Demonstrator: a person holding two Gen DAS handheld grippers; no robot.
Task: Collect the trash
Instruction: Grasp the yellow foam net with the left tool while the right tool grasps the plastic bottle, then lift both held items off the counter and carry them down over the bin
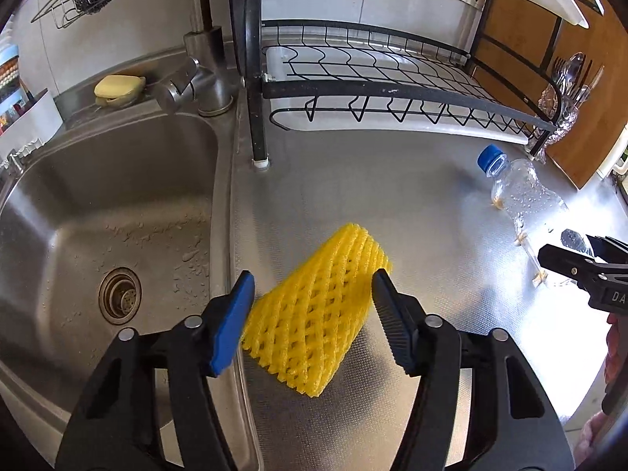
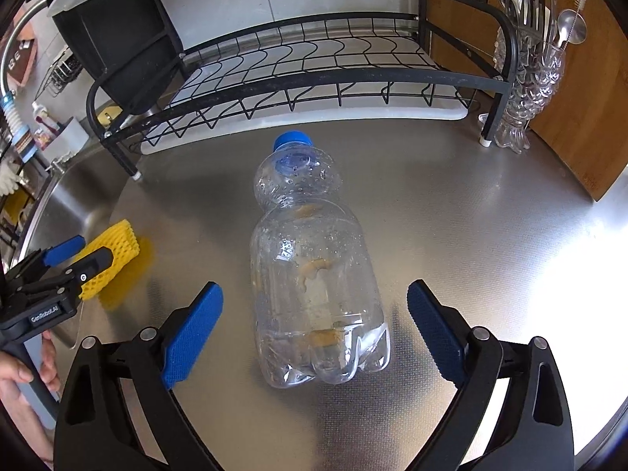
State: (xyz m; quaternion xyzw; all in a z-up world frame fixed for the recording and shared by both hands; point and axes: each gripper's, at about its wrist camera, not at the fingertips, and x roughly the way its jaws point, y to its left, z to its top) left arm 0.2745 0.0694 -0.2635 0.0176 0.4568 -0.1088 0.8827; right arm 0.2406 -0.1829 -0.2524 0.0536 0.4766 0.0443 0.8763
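The left gripper [image 1: 312,306] hangs over the steel counter [image 1: 412,180] just beside the sink [image 1: 117,204], its jaws partly spread with the yellow foam net [image 1: 314,310] lying flat on the counter between them; the blue pad and the black ribbed pad sit at the net's two edges, and whether they press on it cannot be told, though the net shows no squeeze. The right gripper [image 2: 314,329] has its jaws spread wide to either side of the lower half of a clear plastic bottle [image 2: 314,274], with bare counter showing between each blue pad and the bottle wall, so nothing is held. The bottle lies on its side, blue cap [image 2: 292,139] pointing toward the black dish rack [image 2: 314,74], with droplets inside and scraps of torn label glue on its wall. In the right wrist view the left gripper's body bears the writing "GenRobot.AI". In the left wrist view the right gripper's edge shows the letters "DA", the rest cut off.
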